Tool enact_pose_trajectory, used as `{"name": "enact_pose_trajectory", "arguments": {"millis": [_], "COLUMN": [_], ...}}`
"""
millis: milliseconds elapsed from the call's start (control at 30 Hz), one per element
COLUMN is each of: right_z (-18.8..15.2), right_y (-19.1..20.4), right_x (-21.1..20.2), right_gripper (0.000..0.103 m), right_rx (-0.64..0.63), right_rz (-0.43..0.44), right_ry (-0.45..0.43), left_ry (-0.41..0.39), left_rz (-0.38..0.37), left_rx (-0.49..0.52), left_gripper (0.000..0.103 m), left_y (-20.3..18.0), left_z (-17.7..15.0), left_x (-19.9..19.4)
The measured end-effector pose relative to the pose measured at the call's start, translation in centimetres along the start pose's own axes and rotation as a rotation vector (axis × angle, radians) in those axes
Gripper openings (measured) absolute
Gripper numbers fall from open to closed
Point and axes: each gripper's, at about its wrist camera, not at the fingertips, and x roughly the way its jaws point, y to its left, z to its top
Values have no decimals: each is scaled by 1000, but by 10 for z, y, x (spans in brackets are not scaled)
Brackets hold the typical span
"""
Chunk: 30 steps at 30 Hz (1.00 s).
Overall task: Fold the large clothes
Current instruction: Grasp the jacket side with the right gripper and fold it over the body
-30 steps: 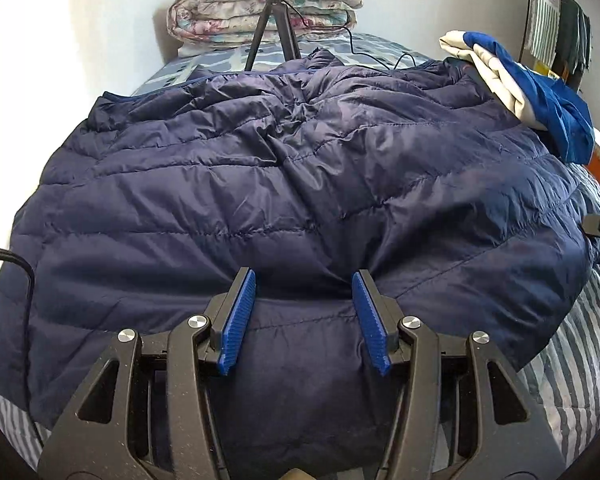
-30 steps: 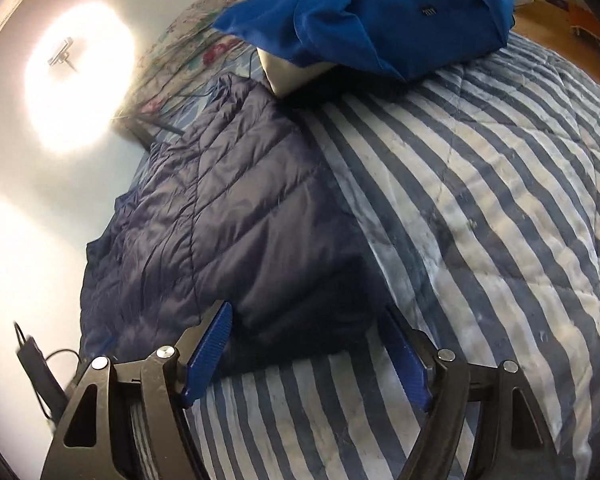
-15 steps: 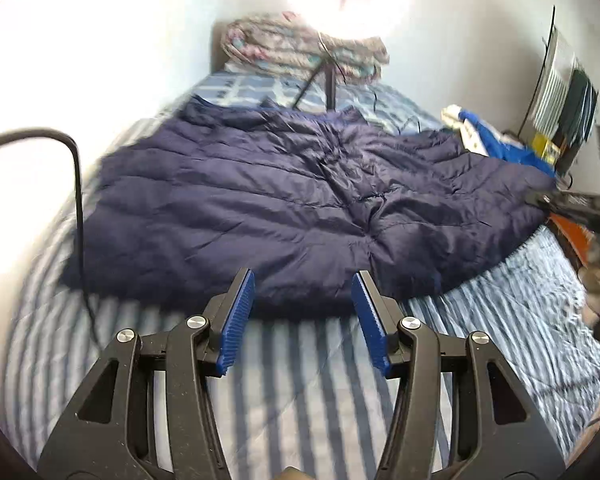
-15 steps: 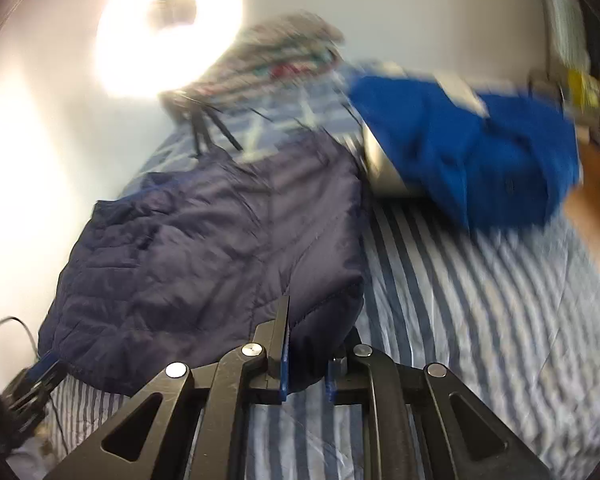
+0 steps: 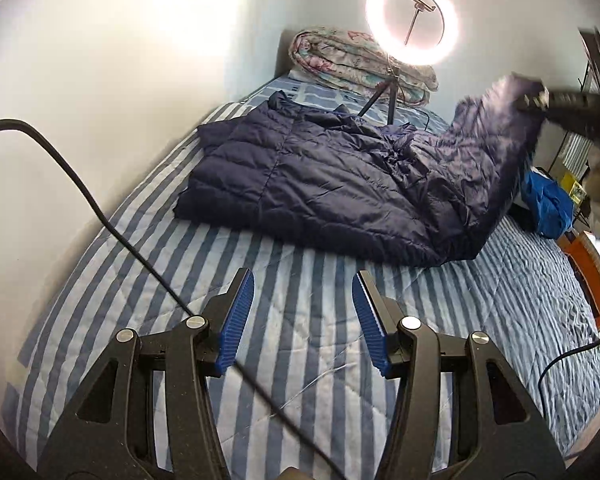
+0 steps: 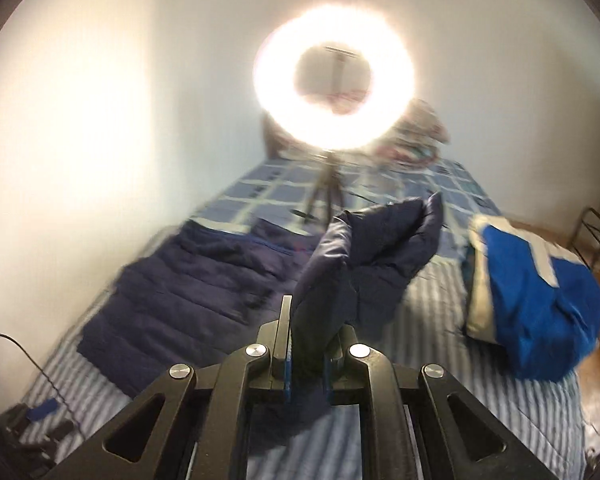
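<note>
Bed cover (image 5: 308,320): blue and white stripes, quilted, spread over the bed.
Ring light (image 5: 412,20): lit, on a dark tripod standing on the bed near the far wall; glare blurs it in the right wrist view.
Rolled quilt (image 5: 340,60): floral print, at the head of the bed, behind the tripod.
Blue and cream garment (image 6: 532,304): bunched heap by the bed's right edge.
Black cable (image 5: 80,188): crosses the left foreground.
Wall (image 5: 100,60): plain white.

left tool (image 5: 303,320) agape, right tool (image 6: 307,354) clamped
</note>
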Motion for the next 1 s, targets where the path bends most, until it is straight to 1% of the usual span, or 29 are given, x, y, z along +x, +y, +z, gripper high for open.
{"name": "enact_pose_trajectory", "arguments": {"millis": [167,300,400,467,633,667,767,900,933,967,1000], "right_z": [9,4,-4,-15,-50,-57,-70,-76,-77,-75,-73], "right_y": [59,111,149,176,230,239,252,248,244,240,234], "right_x": [20,43,69,91,143,149,161,181,184,185,184], "right_gripper": [8,8,8,7,7,7,7,7,9,17,23], "right_rx": [-63,-102,-109,-116,-144,-168,-205,-175,-164,-145,-121], "right_rz": [105,207,302,343,424,421,430,501,529,569,609], "right_ry": [-3,20,73,116,261,276,300,362,371,375,381], "left_ry": [-9,-12,-8,-8,-1,0,0,-4,-5,-7,-7], "left_rz": [-4,-2,-6,-2,11,17,28,28,27,26,25], "left_rx": [2,-4,-25,-36,-69,-71,-81,-86,-85,-83,-82], "left_gripper": [53,53,53,53,53,53,53,53,53,53,53], "left_y": [4,13,23,28,41,43,48,50,49,48,48], "left_z": [-5,-7,-8,-9,-12,-12,-12,-10,-9,-9,-7], "left_x": [-9,-15,-15,-15,-17,-17,-18,-20,-20,-21,-20]}}
